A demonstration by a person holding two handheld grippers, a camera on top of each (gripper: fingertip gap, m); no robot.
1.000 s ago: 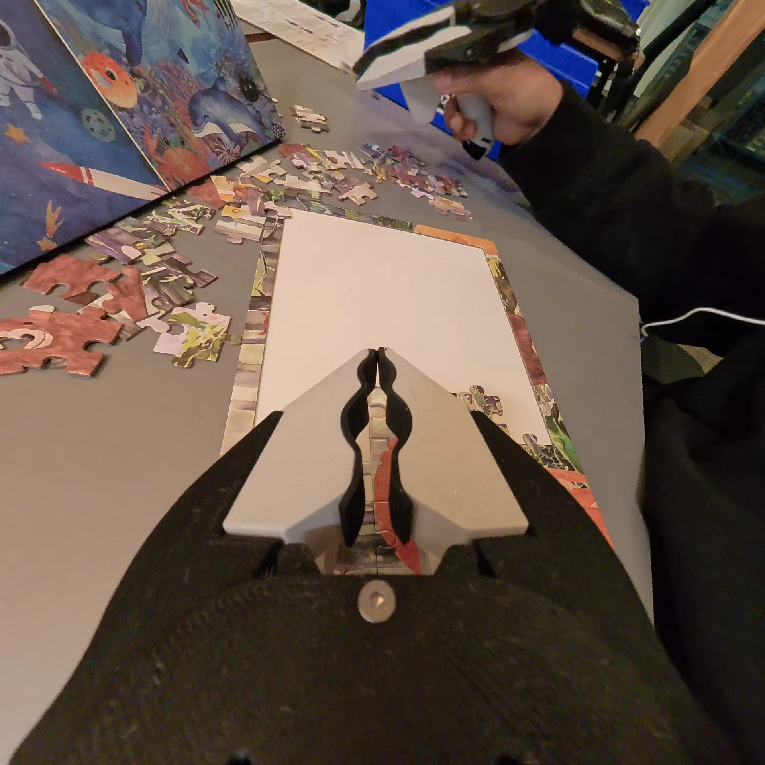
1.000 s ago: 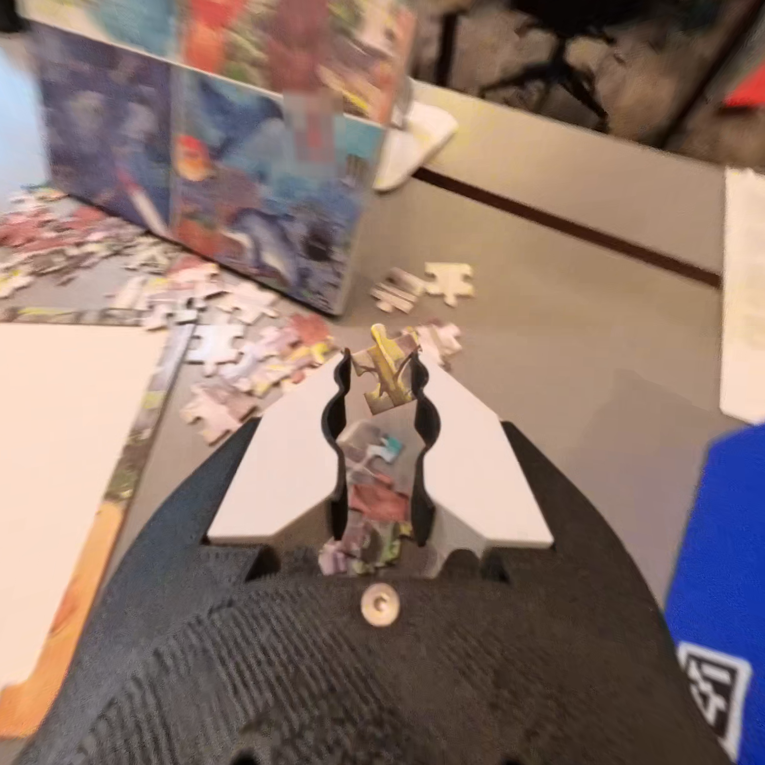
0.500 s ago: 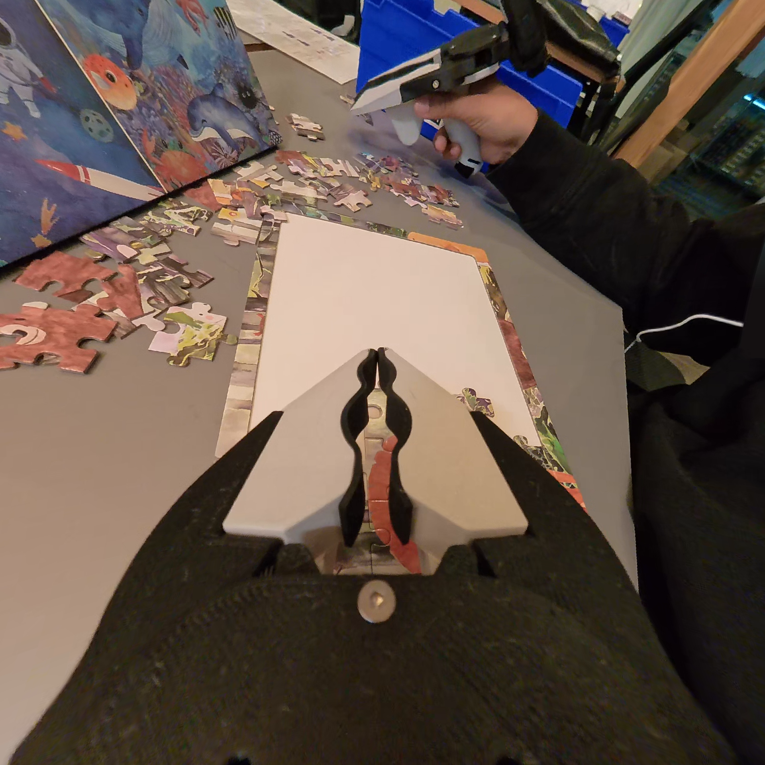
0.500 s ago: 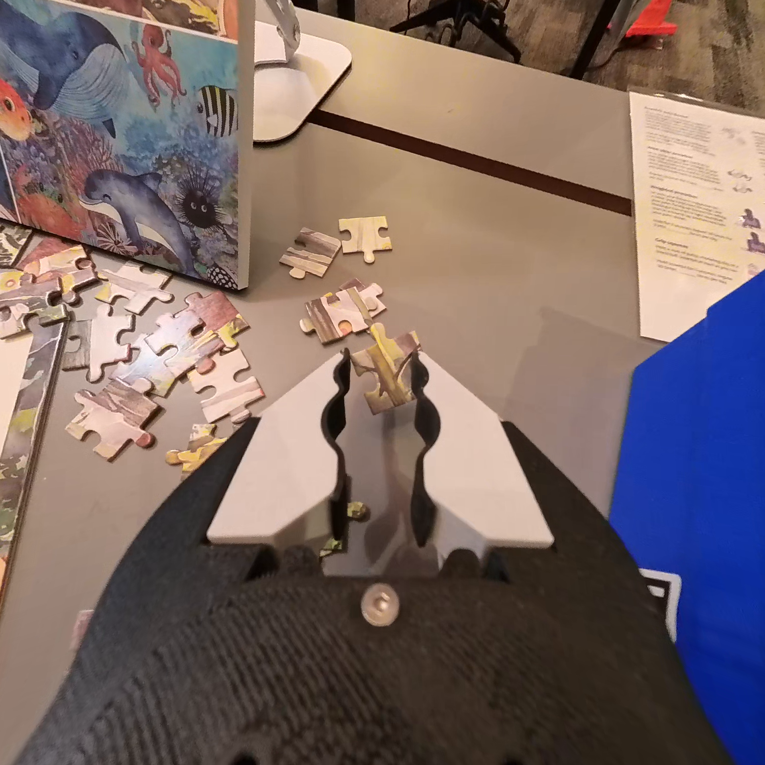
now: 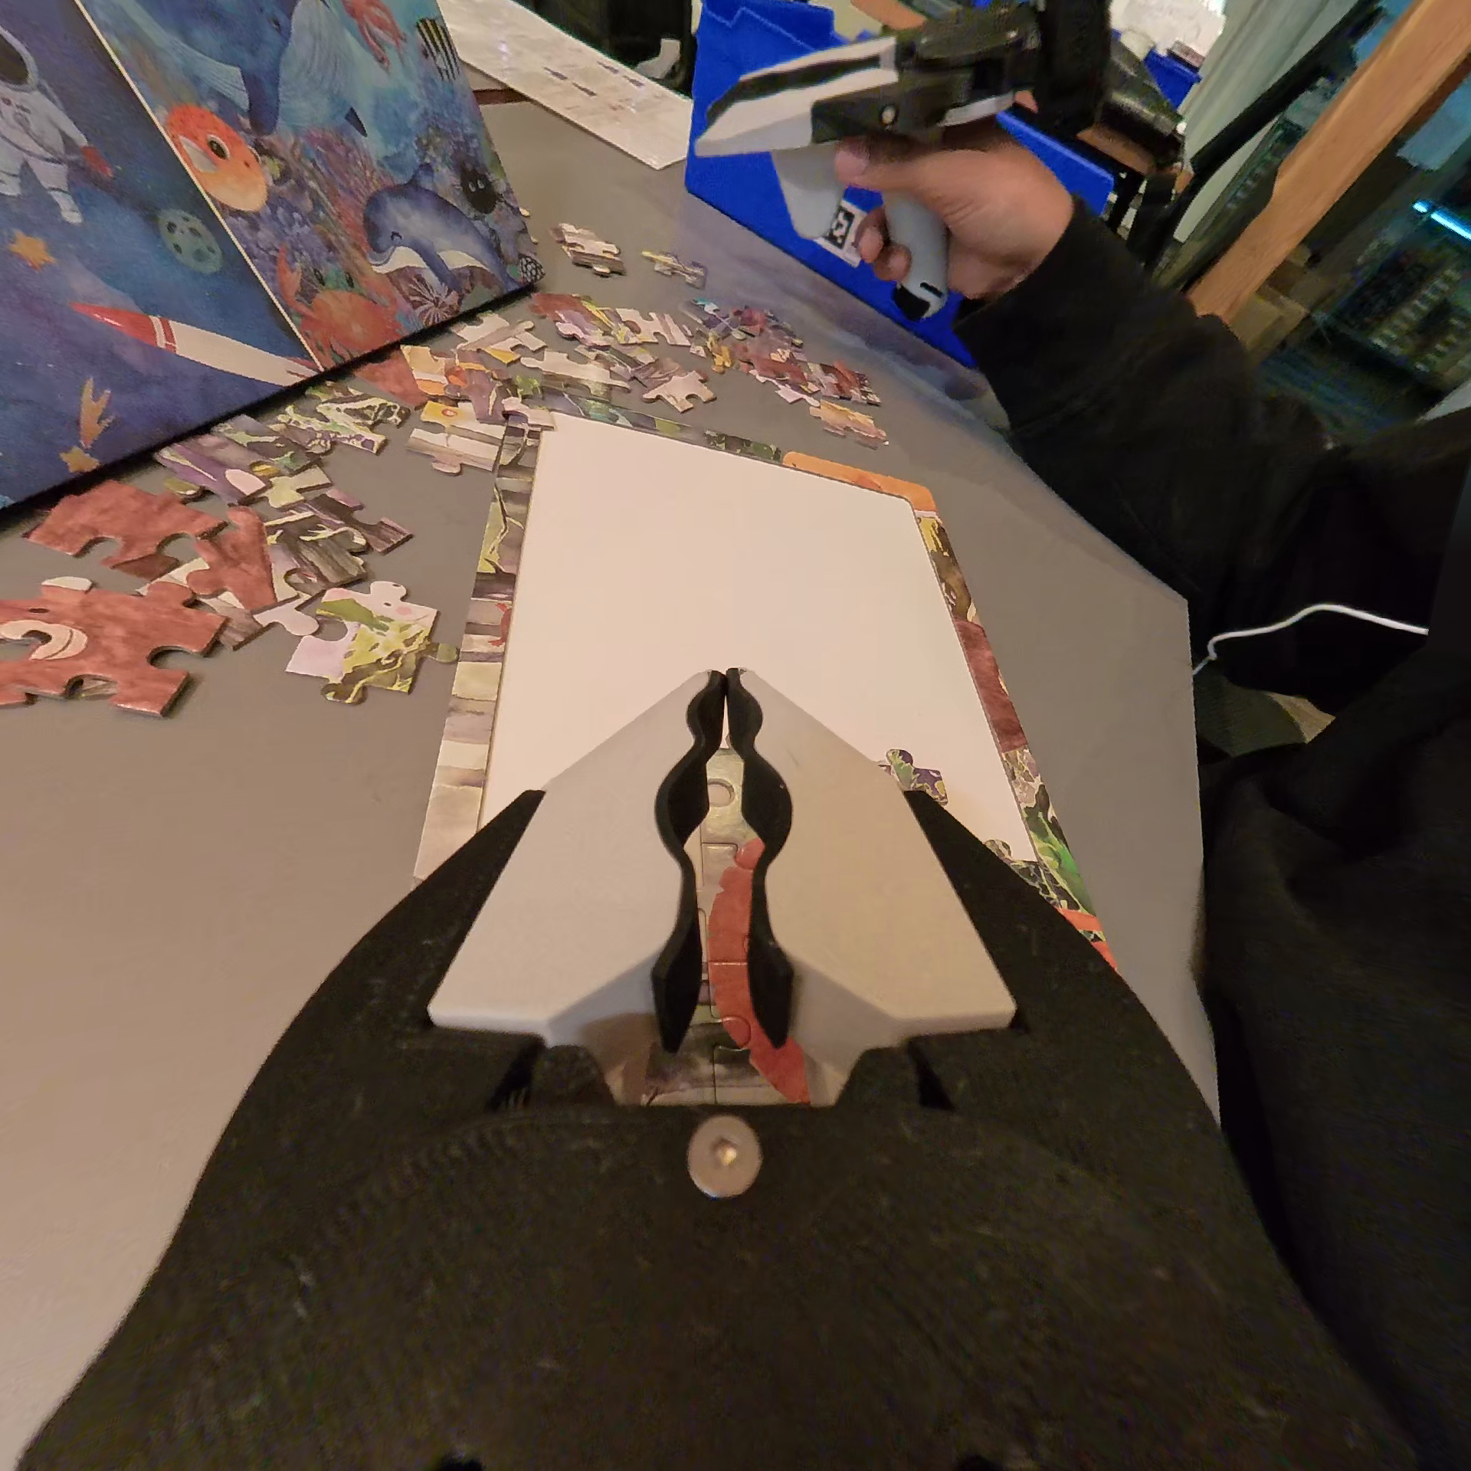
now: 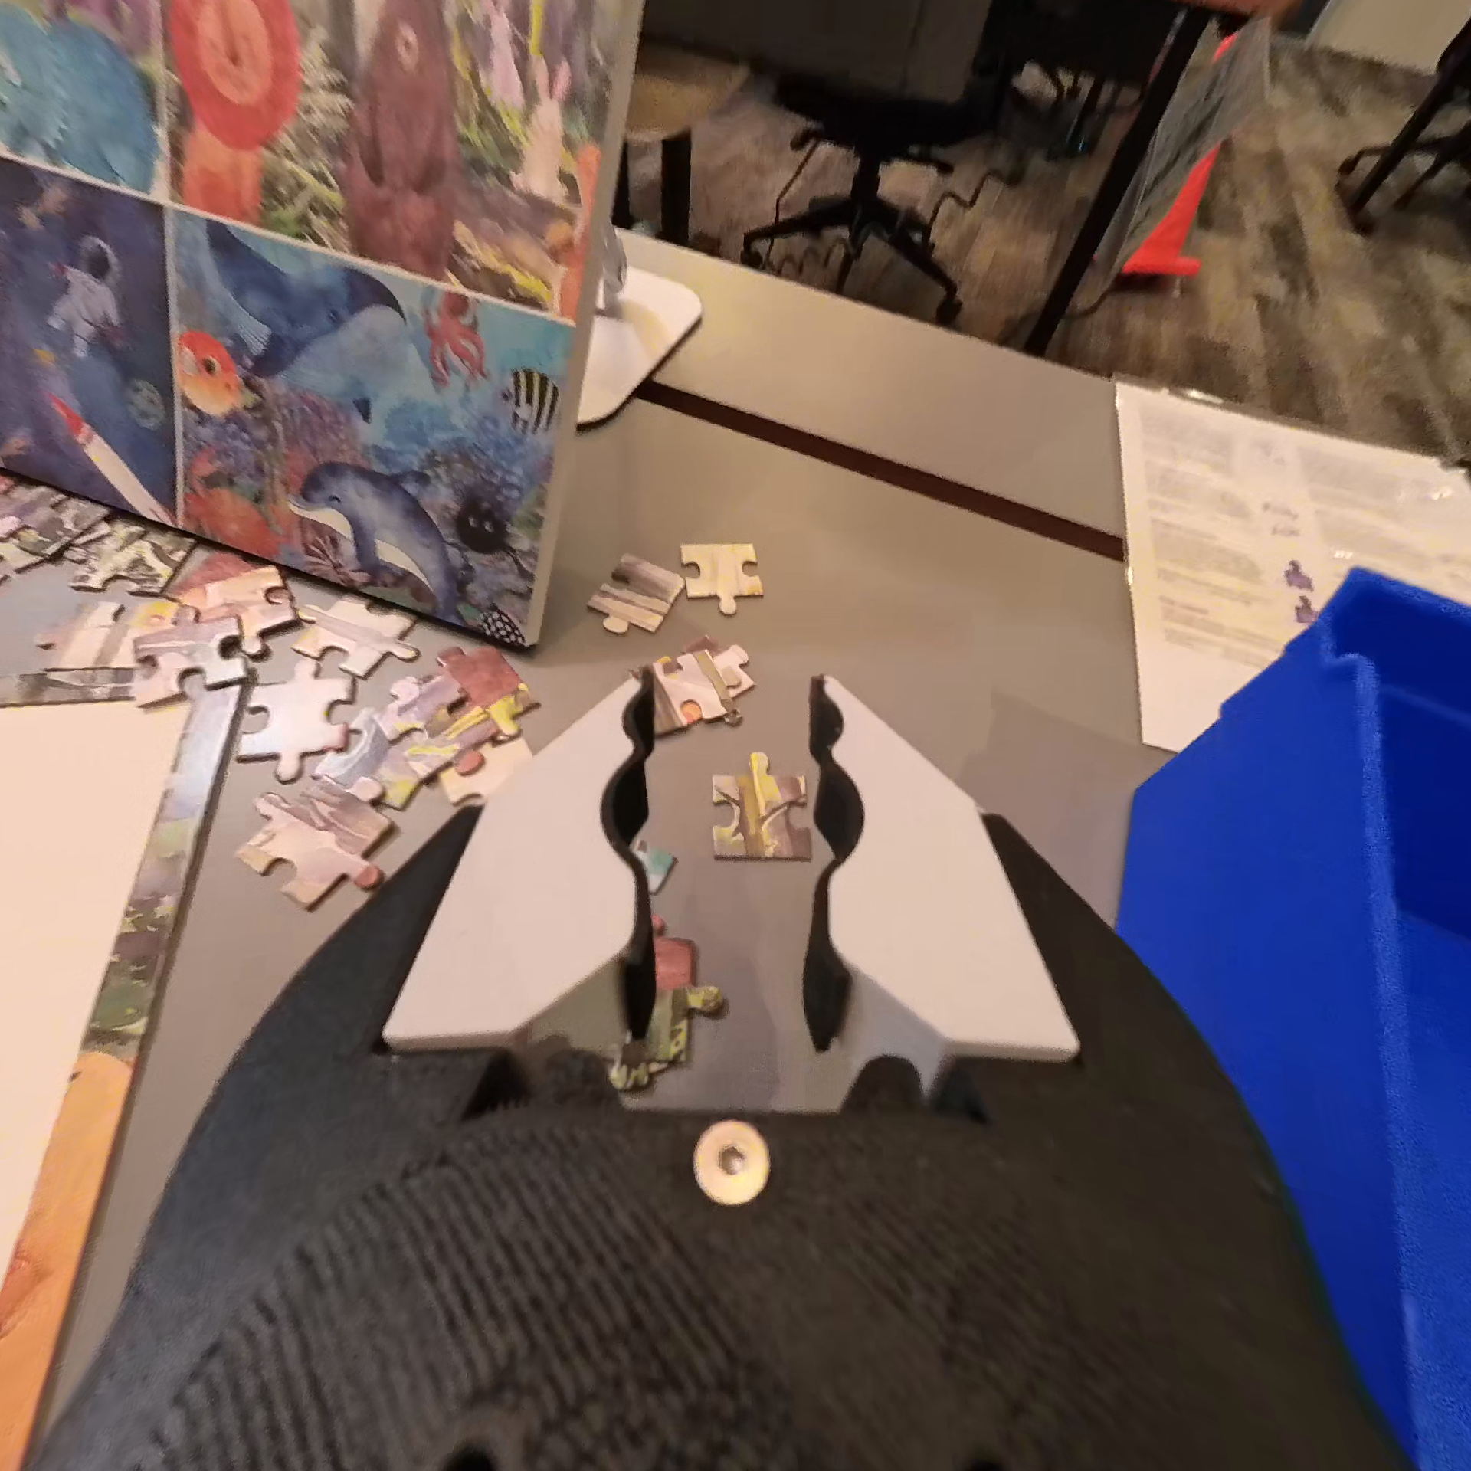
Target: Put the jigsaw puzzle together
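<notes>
- Left wrist view: my left gripper (image 5: pixel 726 676) has its tips pressed together with nothing between them, poised over the near border of the puzzle frame (image 5: pixel 470 716).
- Progress, as I judge it: only the frame's border and a small piece cluster (image 5: pixel 915 770) at its right edge are in place. The white interior (image 5: pixel 716 573) is bare, so nearly all the assembly is left.
- The loose pieces (image 5: pixel 637 350) lie scattered beyond the frame's far end and to its left.
- My right gripper (image 6: pixel 731 692) stands wide apart and empty, with a yellow-green piece (image 6: pixel 760 816) lying flat on the grey table (image 6: pixel 915 637) between its fingers.
- Room: the picture box (image 6: pixel 358 414) stands to the left, the blue bin (image 6: pixel 1313 875) crowds close on the right, and a printed sheet (image 6: pixel 1242 557) lies beyond. The bare table between them gives a narrow working lane.
</notes>
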